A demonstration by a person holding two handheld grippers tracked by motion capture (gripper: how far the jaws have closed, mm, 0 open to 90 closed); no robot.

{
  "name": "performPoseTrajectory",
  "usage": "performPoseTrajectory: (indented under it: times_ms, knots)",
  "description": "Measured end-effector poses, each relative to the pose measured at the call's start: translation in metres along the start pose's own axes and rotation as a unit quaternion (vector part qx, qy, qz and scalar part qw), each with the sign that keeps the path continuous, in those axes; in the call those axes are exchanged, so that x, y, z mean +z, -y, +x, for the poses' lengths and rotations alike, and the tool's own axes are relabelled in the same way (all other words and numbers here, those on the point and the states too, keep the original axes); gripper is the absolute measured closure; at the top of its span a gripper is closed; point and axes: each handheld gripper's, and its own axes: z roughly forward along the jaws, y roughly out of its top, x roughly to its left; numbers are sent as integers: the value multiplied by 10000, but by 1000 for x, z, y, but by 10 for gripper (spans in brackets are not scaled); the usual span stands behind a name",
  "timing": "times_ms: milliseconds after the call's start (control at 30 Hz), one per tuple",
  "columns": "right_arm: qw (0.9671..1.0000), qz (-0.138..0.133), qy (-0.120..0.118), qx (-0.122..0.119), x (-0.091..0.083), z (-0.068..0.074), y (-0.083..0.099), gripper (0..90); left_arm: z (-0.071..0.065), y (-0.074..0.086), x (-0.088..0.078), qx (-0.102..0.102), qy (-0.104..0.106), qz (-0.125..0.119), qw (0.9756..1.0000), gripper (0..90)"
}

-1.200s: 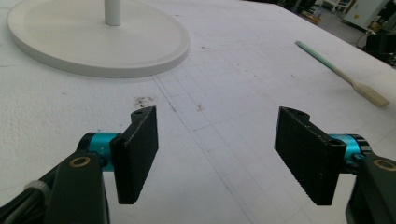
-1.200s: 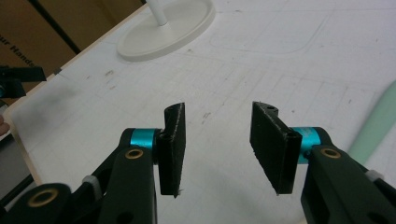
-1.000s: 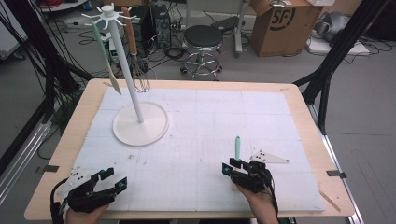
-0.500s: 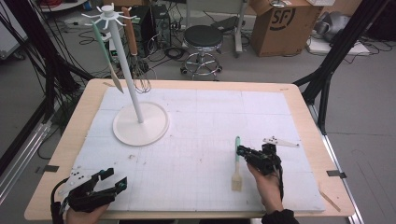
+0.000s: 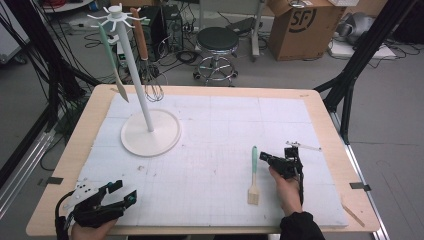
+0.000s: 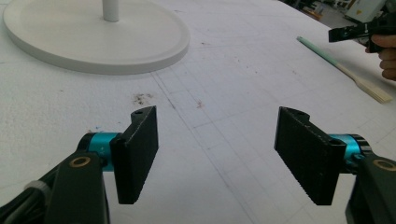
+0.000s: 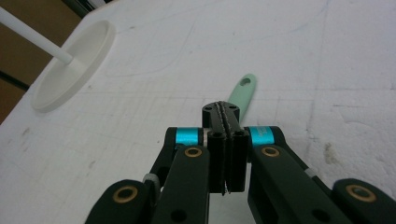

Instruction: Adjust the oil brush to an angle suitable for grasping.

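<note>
A brush (image 5: 254,175) with a mint-green handle and a pale wooden head lies flat on the white mat, right of centre. My right gripper (image 5: 263,159) hovers just to the right of its handle; its jaws have just been closing and now stand shut with nothing between them. In the right gripper view the shut jaws (image 7: 220,109) point at the handle's holed end (image 7: 243,91). My left gripper (image 5: 124,191) rests at the front left, open and empty (image 6: 217,149). The left gripper view also has the brush (image 6: 345,70) and the right gripper (image 6: 350,33) farther off.
A white utensil stand (image 5: 150,132) rises at the back left, with a green-handled spatula (image 5: 111,55) and a wooden-handled whisk (image 5: 145,55) hanging from it. A thin metal piece (image 5: 302,146) lies right of my right gripper. A wooden stick (image 5: 352,212) lies at the front right edge.
My right hand has slid off the brush, rightward and away from the front edge, uncovering the brush head, and its jaws have closed. The brush and the left gripper have stayed put.
</note>
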Motion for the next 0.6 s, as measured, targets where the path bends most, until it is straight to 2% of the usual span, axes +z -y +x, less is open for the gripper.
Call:
performPoseTrajectory:
  times_ms: [167, 267, 367, 400, 533, 600]
  knots:
    - [9991, 245, 339, 72, 9, -5, -1, 899, 1, 0, -1, 8, 5, -2, 10000, 310]
    - [9980, 456, 433, -29, 14, -2, -2, 899, 1, 0, -1, 2, -3, -2, 10000, 310]
    - [9976, 549, 416, -28, 18, 2, -3, 899, 0, 0, -1, 13, 6, -5, 10000, 310]
    - [9976, 536, 430, -111, 20, 4, -3, 899, 0, 0, -1, 17, -3, -11, 10000, 310]
    - [9976, 588, 335, -140, 24, 8, -3, 899, 0, 0, -1, 29, -22, 18, 10000, 310]
    - [9970, 654, 329, -233, 27, 13, -3, 899, -1, 0, -1, 23, -20, -7, 10000, 310]
